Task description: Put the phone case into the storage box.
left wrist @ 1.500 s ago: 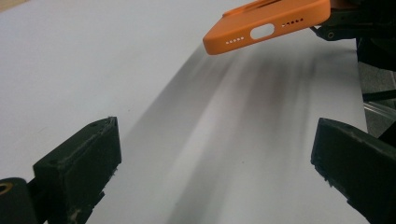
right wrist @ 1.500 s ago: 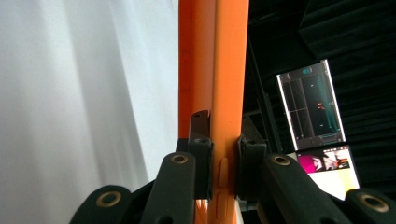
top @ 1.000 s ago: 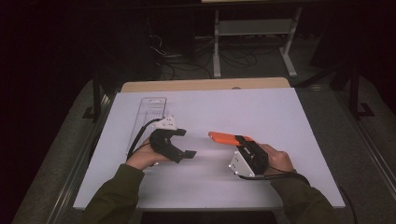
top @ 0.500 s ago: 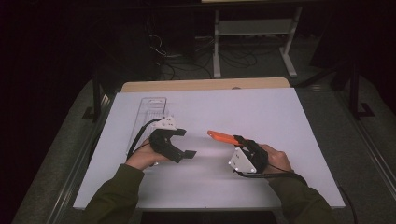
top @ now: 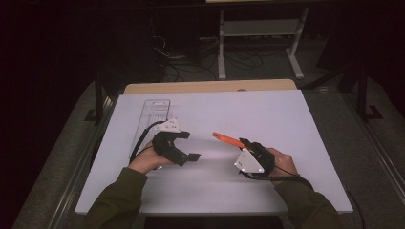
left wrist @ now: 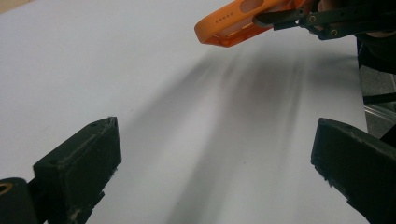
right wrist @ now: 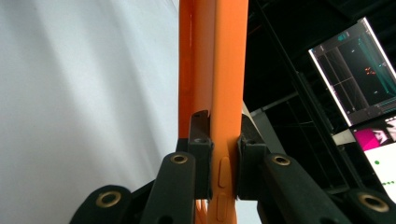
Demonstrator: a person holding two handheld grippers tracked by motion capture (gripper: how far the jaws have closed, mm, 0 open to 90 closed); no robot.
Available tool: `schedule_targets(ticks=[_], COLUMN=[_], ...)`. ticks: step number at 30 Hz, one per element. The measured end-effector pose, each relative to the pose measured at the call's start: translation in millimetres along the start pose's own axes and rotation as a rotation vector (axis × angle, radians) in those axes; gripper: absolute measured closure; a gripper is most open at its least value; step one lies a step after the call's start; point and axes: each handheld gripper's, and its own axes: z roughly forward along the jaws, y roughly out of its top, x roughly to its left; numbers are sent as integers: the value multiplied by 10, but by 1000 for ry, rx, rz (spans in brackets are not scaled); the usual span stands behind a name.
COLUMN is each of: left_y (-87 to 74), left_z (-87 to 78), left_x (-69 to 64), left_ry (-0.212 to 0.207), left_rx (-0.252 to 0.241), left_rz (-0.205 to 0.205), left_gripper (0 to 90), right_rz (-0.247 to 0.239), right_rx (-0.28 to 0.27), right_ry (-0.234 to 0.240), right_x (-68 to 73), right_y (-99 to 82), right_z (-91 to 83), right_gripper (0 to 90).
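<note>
The white counter (top: 286, 124) is occupying most of the high view, with a clear plastic tray (top: 155, 112) lying at its upper left, well apart from the work. At lower centre-right of that view the right gripper (top: 241, 142) is holding an orange phone case (top: 225, 138) clear of the surface, tilted up toward frame centre. In the right gripper view the jaws are clamping one side wall of the case (right wrist: 219, 84), pads pressing just at the button cut-outs. The left gripper (top: 188, 145) is waiting at lower centre-left, jaws spread wide and empty, facing the case (left wrist: 243, 21). Judgement: a handover or two-handed hold is in hand. The left gripper should be closing on the free end wall, squarely, before the right slackens; a soft edge like this may flex or slip.
</note>
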Motion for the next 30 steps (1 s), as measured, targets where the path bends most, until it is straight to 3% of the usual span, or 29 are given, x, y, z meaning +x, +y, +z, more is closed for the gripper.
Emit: schedule_targets(ticks=[2, 4, 9, 30], left_y=[0, 0, 0, 0], left_z=[-1, -3, -5, -6], left_x=[1, 2, 1, 3], left_ry=[0, -2, -2, 2], left_rx=[0, -1, -5, 0], left_rz=[0, -2, -6, 1], left_gripper=[15, 15, 15, 15], right_rz=[-7, 35, 68, 133], right_rx=[7, 3, 6, 3], right_ry=[7, 17, 31, 55], right_x=[-15, -4, -35, -114], right_y=[-3, -1, -10, -23], right_z=[2, 7, 9, 14], right_gripper=[786, 785, 785, 786])
